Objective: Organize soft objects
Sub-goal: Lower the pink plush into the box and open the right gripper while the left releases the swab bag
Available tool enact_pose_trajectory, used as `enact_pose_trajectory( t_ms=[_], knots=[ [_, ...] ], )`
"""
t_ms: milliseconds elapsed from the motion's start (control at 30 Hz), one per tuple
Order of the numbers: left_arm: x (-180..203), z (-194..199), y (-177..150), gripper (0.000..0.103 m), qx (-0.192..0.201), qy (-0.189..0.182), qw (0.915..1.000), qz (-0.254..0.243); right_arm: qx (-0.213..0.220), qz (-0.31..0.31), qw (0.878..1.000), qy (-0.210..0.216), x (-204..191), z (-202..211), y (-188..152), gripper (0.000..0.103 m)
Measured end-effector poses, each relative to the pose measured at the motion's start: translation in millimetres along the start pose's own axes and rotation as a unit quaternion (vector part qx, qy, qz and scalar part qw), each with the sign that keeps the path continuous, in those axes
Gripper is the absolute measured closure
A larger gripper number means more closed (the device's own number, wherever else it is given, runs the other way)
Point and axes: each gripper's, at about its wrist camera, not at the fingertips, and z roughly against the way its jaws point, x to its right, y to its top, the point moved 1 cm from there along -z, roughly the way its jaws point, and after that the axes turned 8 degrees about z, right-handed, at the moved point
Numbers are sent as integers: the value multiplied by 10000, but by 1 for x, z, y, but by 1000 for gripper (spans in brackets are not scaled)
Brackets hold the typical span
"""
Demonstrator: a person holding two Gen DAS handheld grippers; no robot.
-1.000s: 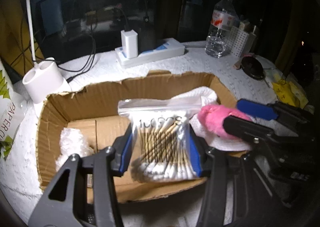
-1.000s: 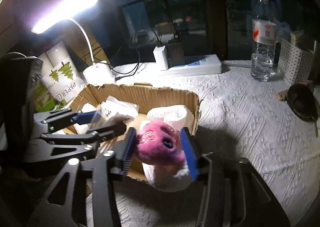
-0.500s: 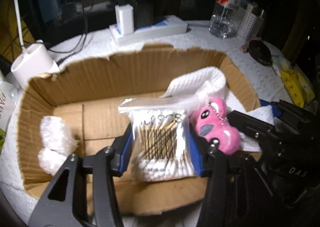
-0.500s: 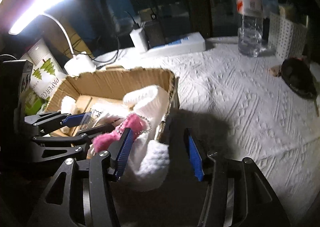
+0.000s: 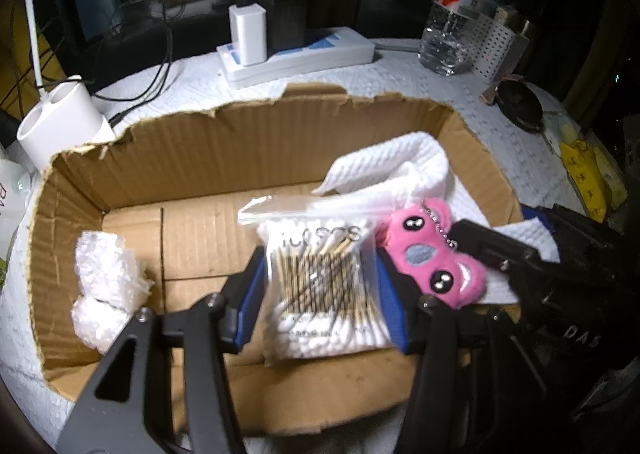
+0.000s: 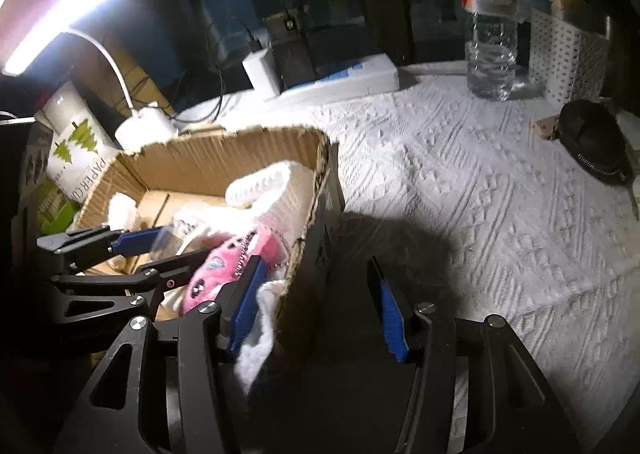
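- Pink plush toy (image 5: 434,258) is out of the right tongs (image 6: 316,306) since a second ago and now lies in the cardboard box (image 5: 248,145), on the white towel (image 5: 404,161) just right of the left tongs (image 5: 320,294).
- Right tongs stand open and empty, straddling the box's near corner wall; one blue pad sits beside the toy, the other outside the box over the surface (image 6: 500,189).
- Left tongs are clamped on the bag of cotton swabs (image 5: 324,286), blue pads pressing both sides, the bag inside the box.
- Bubble wrap wad (image 5: 106,286) rests in the box to the left of the left tongs.
- Beyond the tongs, the white textured cloth carries a power strip (image 5: 304,57), a water bottle (image 6: 490,37), a perforated white basket (image 6: 568,49) and a dark round pouch (image 6: 592,141).
- A lit desk lamp (image 6: 60,17) glows up left; the room behind is dark.
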Motion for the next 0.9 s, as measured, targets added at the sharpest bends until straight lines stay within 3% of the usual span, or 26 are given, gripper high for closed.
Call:
enact_pose_trajectory(
  t_ms=[467,567,900],
  knots=[
    [-4,42,-7,48,431,-109,9990,36,359,49,9989,-291,-11,44,3,48],
    [-6,55,-10,27,565,-180,9982,51,410,78,9986,-322,-16,53,2,48],
    [-4,93,-26,27,892,-282,9956,-9,523,271,9979,-277,-43,76,-5,47]
  ],
)
